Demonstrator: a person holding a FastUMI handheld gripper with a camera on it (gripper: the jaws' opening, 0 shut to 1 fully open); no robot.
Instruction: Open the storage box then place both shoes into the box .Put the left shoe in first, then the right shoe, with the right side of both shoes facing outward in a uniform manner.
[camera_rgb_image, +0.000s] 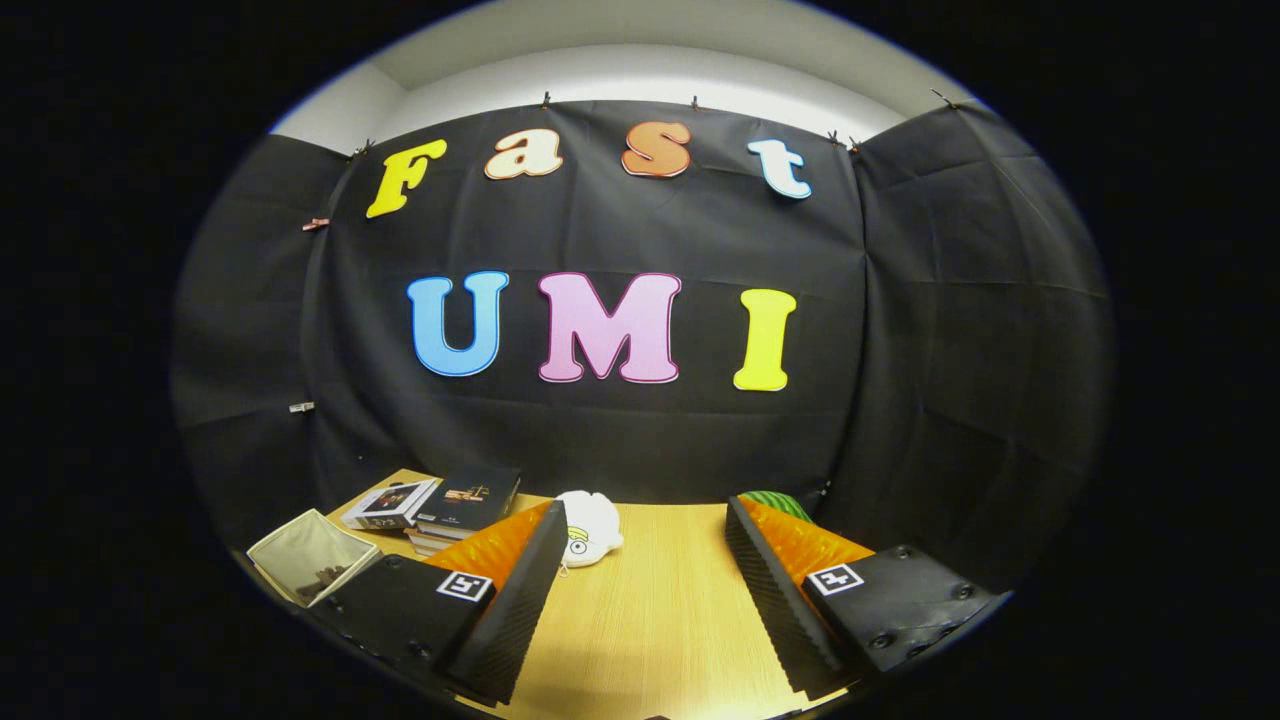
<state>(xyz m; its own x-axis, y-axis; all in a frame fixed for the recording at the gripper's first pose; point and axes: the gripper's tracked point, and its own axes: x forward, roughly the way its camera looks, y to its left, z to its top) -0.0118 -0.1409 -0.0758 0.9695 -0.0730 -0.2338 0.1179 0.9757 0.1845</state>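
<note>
My gripper (645, 520) is held level above a wooden table (660, 610), its two black ribbed fingers spread wide with nothing between them. The left finger (520, 590) and the right finger (770, 590) frame bare tabletop. Just beyond the left fingertip lies a white slipper-like shoe (590, 528) with a cartoon face, near the table's far edge.
A stack of dark books (455, 505) sits at the far left of the table, a flat grey-white card or tray (310, 560) beside it. A green striped object (778, 503) peeks from behind the right finger. The black cloth wall stands close behind the table.
</note>
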